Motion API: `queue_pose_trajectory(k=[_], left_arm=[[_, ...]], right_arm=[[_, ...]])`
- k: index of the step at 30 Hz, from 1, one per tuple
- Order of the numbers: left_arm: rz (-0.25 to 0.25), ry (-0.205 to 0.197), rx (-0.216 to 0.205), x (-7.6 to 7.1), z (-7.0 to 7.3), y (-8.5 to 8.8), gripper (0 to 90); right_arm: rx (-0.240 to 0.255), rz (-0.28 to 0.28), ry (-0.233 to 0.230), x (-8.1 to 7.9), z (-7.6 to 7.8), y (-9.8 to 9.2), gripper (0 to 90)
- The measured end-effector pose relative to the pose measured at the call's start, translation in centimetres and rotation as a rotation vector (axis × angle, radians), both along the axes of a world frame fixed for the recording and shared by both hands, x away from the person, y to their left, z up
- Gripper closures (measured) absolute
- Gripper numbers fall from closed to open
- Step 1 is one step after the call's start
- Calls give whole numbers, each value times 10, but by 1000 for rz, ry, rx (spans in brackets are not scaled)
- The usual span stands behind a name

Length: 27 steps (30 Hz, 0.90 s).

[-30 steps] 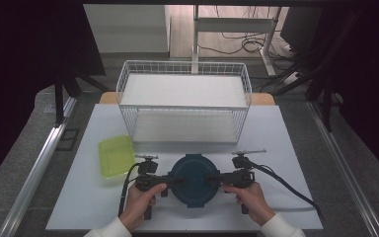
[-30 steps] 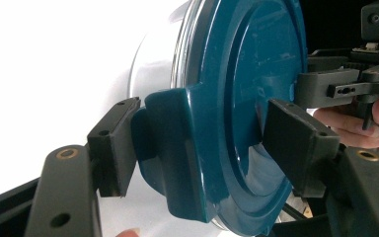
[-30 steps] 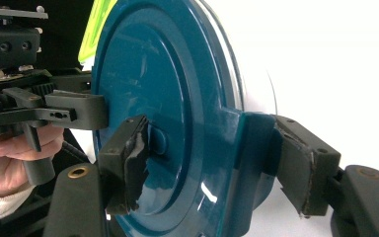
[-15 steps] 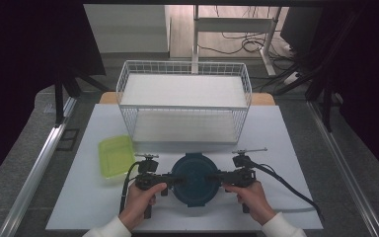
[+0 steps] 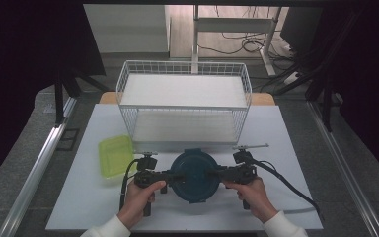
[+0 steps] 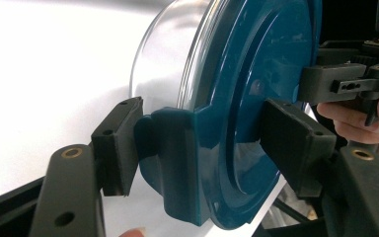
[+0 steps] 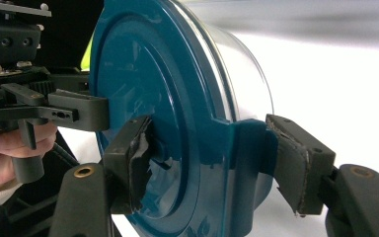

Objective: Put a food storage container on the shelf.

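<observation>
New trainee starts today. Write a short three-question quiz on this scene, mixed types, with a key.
1. True or false: the round container has its blue lid on.
2. Where does the green lid lie? A) inside the wire basket B) on the table, to the left of the container C) on top of the container
3. Fill in: the left gripper and right gripper each clamp a ____ at the lid's edge.

Key: 1 true; 2 B; 3 tab
</observation>
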<state>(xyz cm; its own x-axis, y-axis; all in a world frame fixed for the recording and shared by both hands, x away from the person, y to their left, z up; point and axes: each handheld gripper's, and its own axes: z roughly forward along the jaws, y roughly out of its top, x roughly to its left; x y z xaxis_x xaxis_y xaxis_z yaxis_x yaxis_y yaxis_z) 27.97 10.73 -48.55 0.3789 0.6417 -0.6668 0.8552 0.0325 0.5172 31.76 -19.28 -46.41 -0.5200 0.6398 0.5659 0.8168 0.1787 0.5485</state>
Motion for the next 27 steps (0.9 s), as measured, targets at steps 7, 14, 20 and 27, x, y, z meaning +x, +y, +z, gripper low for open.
queue_pose_trajectory(k=[7,14,20,27], left_arm=[[2,-23,-4,4,11,3,341],[-4,-49,4,10,24,5,341],[-2,-66,12,15,37,7,339],[-2,-90,7,22,57,11,338]], right_arm=[[-1,8,-33,4,11,4,360],[7,2,-62,7,23,5,359],[18,-5,-75,10,34,8,359],[20,-9,-112,16,54,11,359]])
